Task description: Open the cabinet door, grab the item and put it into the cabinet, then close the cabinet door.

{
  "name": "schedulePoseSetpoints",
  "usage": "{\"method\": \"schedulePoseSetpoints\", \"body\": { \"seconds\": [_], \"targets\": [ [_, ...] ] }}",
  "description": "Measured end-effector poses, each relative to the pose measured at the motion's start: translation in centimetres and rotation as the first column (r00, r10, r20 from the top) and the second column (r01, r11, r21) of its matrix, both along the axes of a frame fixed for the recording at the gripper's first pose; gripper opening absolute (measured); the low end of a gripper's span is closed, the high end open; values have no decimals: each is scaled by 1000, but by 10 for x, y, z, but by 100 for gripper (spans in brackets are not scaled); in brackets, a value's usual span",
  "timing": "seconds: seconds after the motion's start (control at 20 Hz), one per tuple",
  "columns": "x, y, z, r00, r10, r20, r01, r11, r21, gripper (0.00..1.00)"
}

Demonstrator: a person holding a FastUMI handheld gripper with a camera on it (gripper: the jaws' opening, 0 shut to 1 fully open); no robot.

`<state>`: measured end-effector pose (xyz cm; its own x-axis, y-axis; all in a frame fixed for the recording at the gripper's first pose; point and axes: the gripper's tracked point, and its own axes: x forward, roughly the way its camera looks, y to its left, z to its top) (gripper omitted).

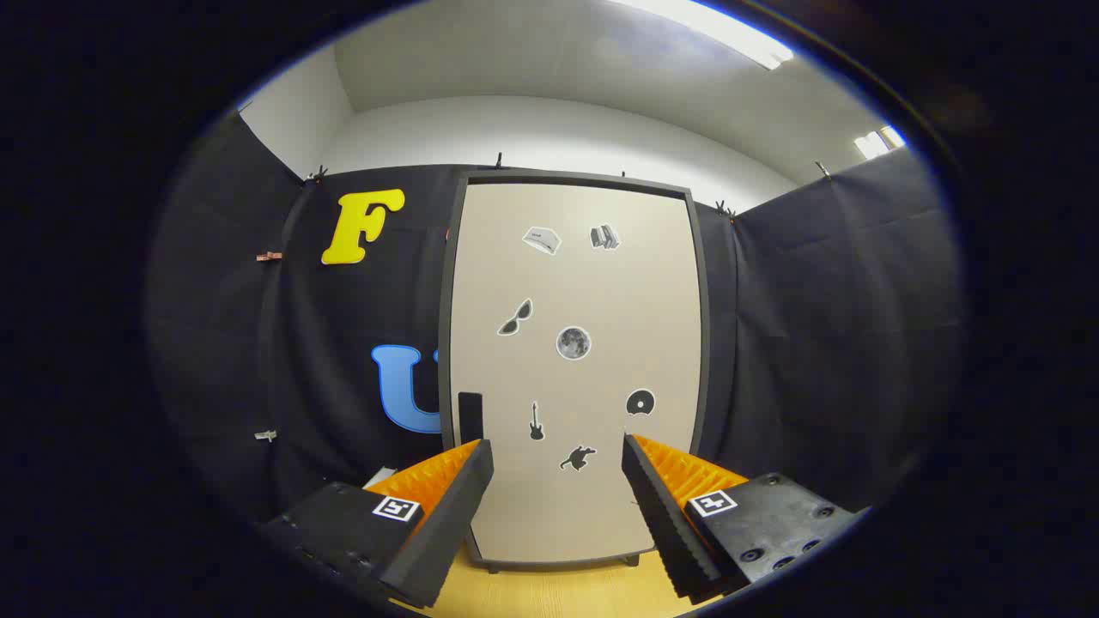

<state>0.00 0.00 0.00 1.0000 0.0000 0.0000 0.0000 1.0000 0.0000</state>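
Here, I hold the claw [558,459] wide open and empty before the cabinet door [573,378], which stands shut in its dark frame on the pale wooden worktop [558,592]. The door faces me squarely, just beyond the fingertips, its lower half framed in the gap between the two fingers [446,506]. No part of the claw touches it.

The door is a flat, pale, rigid panel, dotted with small stickers: sunglasses [515,318], a moon [573,342], a guitar [536,421], a disc [640,402]. I judge it light and stiff, swinging on hinges I cannot make out; its smooth face offers nothing to pinch. The one likely purchase is the small dark handle [470,416] at the door's left edge, low down, just above and beyond the tip of my left finger. That placement suggests hinges on the right side, though I cannot confirm it.

I would close the fingers on that handle and draw it toward me in an arc. The cabinet itself may be light enough to slide on the worktop if I pull too sharply, so a slow tug seems wise. The item to be stowed I have yet to find.
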Motion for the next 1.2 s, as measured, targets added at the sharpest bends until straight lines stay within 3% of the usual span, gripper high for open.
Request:
{"method": "schedulePoseSetpoints", "body": {
  "seconds": [1.2],
  "targets": [
    [22,3,-8,1000,12,-11,-12,999,34,97]
  ]
}}
